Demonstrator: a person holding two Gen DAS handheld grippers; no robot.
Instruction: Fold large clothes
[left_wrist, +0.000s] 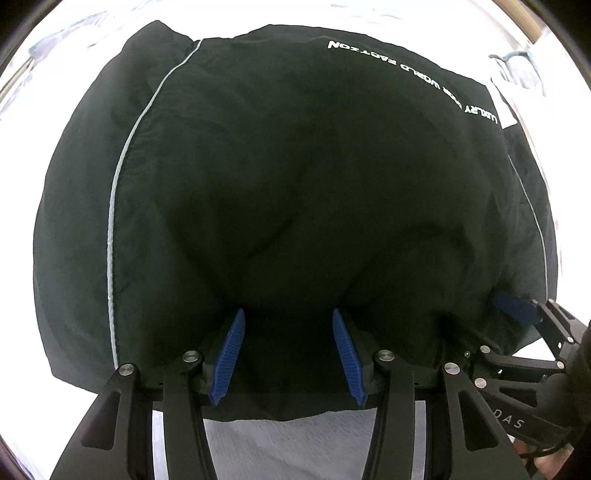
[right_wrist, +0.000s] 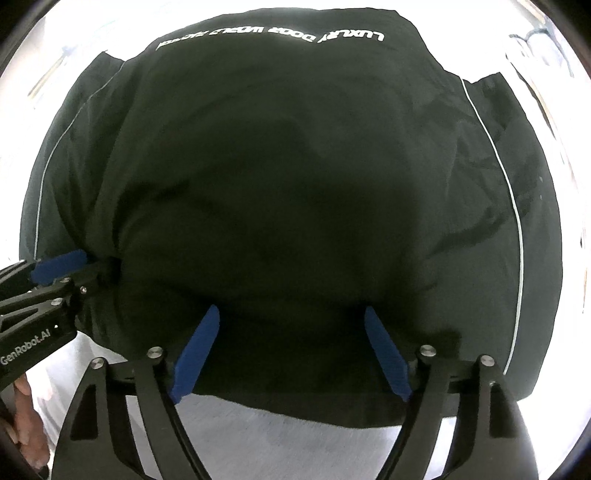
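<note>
A large black garment (left_wrist: 280, 177) with thin pale piping and white lettering lies spread on a white surface and fills both views (right_wrist: 288, 177). My left gripper (left_wrist: 288, 317) is open, its blue pads (left_wrist: 231, 350) over the garment's near edge. My right gripper (right_wrist: 291, 314) is open too, its blue pads (right_wrist: 195, 350) standing apart over the near hem. Each gripper shows in the other's view: the right one at the right edge (left_wrist: 517, 310), the left one at the left edge (right_wrist: 62, 269). Neither holds cloth that I can see.
The white surface (left_wrist: 295, 439) shows below the hem and around the garment. A dark-framed object (left_wrist: 517, 66) lies at the far right. A hand (right_wrist: 26, 424) shows at the lower left of the right wrist view.
</note>
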